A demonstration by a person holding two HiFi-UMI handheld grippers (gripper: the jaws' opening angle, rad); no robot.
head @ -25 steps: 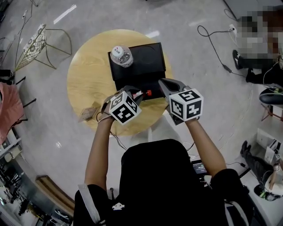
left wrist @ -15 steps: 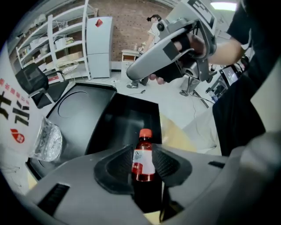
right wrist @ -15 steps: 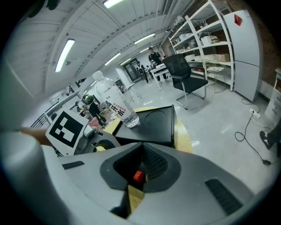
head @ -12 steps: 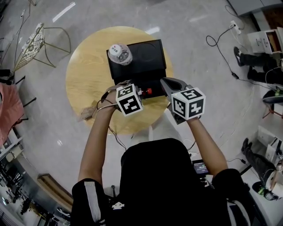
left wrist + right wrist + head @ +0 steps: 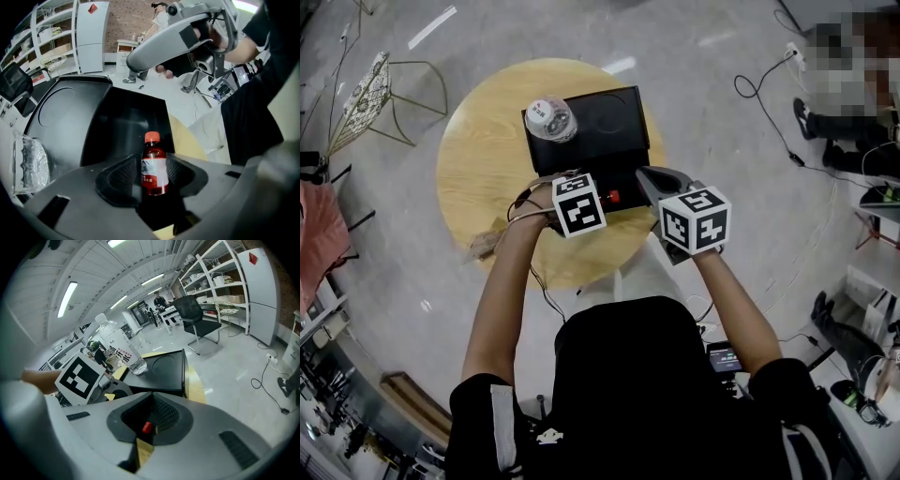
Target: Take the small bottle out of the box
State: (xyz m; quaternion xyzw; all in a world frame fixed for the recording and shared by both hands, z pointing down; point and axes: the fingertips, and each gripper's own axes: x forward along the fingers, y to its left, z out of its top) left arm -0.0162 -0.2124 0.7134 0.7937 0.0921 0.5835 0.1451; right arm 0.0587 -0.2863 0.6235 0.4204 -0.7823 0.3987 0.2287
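Observation:
The small brown bottle [image 5: 153, 171] with a red cap [image 5: 614, 197] stands upright in the front half of the open black box [image 5: 614, 150] on the round wooden table [image 5: 483, 169]. My left gripper [image 5: 153, 164] straddles it, a pad close on each side, and its jaws are opening. In the head view the left gripper [image 5: 602, 195] reaches in from the box's front edge. My right gripper [image 5: 645, 175] hovers just right of the bottle, jaws together and empty. In the right gripper view, the right gripper [image 5: 151, 401] shows the red cap [image 5: 146, 427] below its pads.
A large clear water bottle [image 5: 549, 119] stands on the left of the box's open lid [image 5: 70, 108]. A crumpled brown scrap [image 5: 487, 242] lies at the table's near-left edge. A wire chair [image 5: 380, 89] and a floor cable [image 5: 759, 89] flank the table.
My left gripper has moved forward to the box's front, around the small bottle. The right gripper has stayed where it was.

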